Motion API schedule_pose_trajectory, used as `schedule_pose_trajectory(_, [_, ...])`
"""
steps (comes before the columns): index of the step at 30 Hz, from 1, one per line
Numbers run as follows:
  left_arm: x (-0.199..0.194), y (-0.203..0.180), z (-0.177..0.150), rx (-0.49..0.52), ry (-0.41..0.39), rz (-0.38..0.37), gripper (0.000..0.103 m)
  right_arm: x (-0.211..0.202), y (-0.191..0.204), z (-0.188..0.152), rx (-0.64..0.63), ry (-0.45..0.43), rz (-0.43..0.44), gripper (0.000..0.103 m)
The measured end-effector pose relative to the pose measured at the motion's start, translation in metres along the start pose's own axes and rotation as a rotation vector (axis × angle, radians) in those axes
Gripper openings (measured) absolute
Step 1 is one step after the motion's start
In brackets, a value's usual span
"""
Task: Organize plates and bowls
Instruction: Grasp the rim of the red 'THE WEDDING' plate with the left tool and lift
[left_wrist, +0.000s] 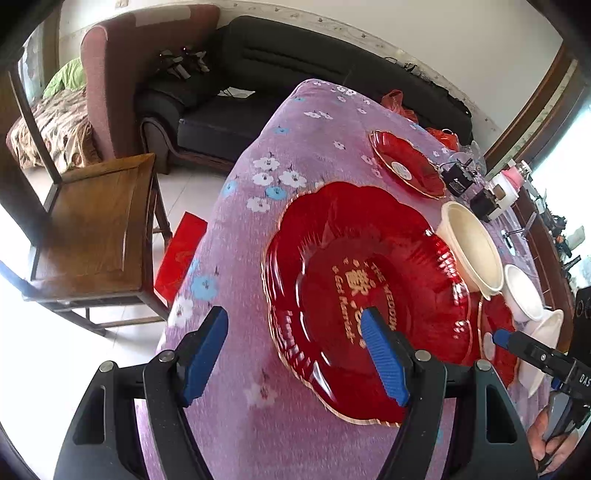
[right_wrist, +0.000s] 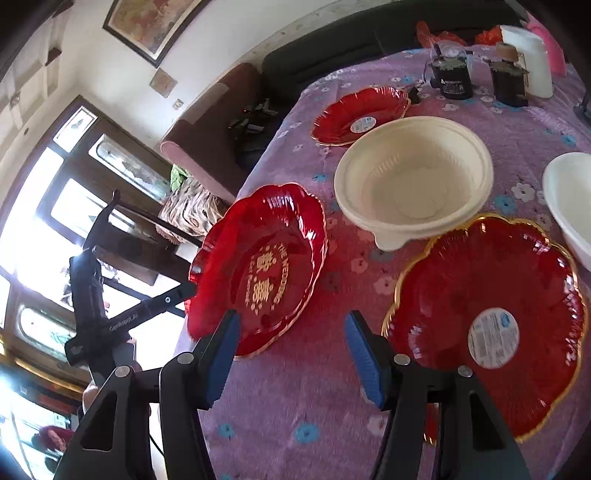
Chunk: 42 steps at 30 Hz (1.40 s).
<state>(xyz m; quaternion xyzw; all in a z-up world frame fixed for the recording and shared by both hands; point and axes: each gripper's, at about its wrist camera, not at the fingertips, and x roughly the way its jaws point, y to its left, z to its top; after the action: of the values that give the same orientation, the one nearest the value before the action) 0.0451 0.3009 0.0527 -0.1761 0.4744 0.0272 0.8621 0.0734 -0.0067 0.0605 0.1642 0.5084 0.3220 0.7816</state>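
nothing is being stacked yet: red plates (right_wrist: 484, 325) and cream bowls (right_wrist: 413, 177) are lying apart on the counter (right_wrist: 295, 406). both grippers' fingers (left_wrist: 384, 362) (right_wrist: 364, 358) are being held released, empty.

Both wrist views close, angled down, sharing lettered red plate (left_wrist: 369, 295)
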Motion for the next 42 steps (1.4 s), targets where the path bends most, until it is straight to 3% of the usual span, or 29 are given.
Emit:
schedule_pose_trajectory(4, [0.013,-0.001,0.009,0.007,0.020,0.005,0.057,0.020,-0.003,0.010,0.002,0.015,-0.022,0.055])
schedule_pose_trajectory(8, [0.031,-0.002,0.012,0.007,0.051,0.008,0.033,0.042,-0.004,0.015,0.012,0.034,-0.043,0.036])
schedule_pose_trajectory(11, [0.034,-0.005,0.009,0.032,0.034,0.040,0.029,0.052,-0.001,0.015,-0.013,0.030,-0.089,0.021])
schedule_pose_trajectory(14, [0.029,-0.004,0.002,0.027,0.029,0.020,0.029,0.052,0.000,0.012,-0.032,0.017,-0.118,0.016])
schedule_pose_trajectory(20, [0.006,-0.009,-0.020,0.042,0.005,0.010,0.029,0.036,0.004,-0.001,-0.047,0.021,-0.096,0.016])
schedule_pose_trajectory(35, [-0.044,-0.038,-0.128,0.082,-0.016,-0.033,0.029,-0.024,-0.008,-0.078,-0.086,0.038,-0.054,0.017])
schedule_pose_trajectory(42, [-0.049,-0.067,-0.161,0.122,-0.005,-0.043,0.033,-0.046,-0.032,-0.108,-0.049,0.047,-0.038,0.017])
